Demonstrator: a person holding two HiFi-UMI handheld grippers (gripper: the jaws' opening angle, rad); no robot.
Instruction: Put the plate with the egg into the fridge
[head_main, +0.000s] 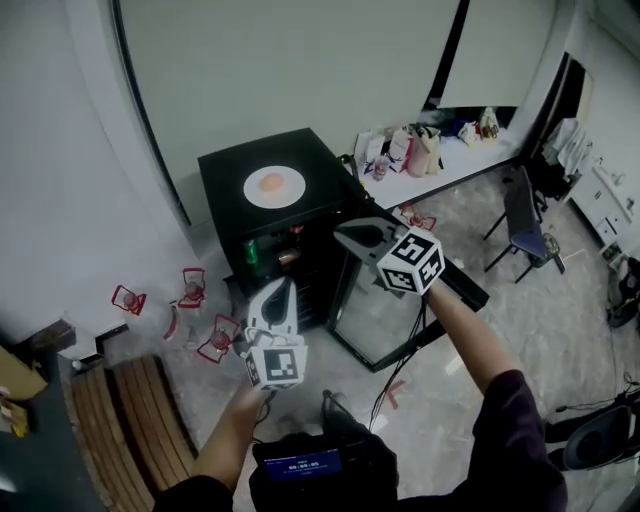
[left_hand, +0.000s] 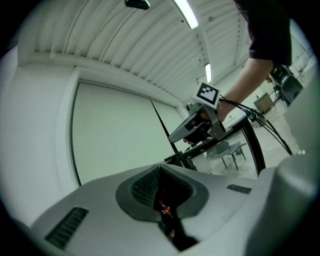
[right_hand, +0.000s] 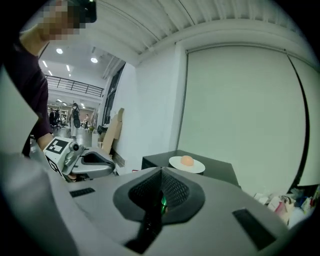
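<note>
Both grippers are in the air in front of the fridge (head_main: 225, 205) and neither holds anything. The left gripper (head_main: 281, 286) has its jaws pressed together and empty, and its own view shows the pads meeting. The right gripper (head_main: 346, 236) is the same, closed on nothing. It sits higher than the left and nearer the fridge, above the open door (head_main: 378, 318).

The plate (head_main: 274, 187) is on top of the fridge, about the middle of the lid, with the egg (head_main: 271, 182) roughly at its centre. The right gripper view looks almost straight at it, plate (right_hand: 186, 164) and egg (right_hand: 187, 160), well apart from the jaws. I read the step as the approach to pick it up, with no contact yet.

How I'd do it:
- Open the jaws before I get close, since a shut tip will just shove the plate.
- Come in low and level at the near rim, one pad under the lip and one on top.
- Bite only the rim and keep clear of the egg.
- Taking the opposite rim with the left would probably steady it. Held at one edge only, the plate could tip.
- Lift slowly and keep it flat. The egg looks loose and will likely roll.
- The door is already open, so I'd carry the plate down and around the front edge.
- Drinks (head_main: 251, 250) stand on a shelf inside, so I'd pick a free spot first.
</note>
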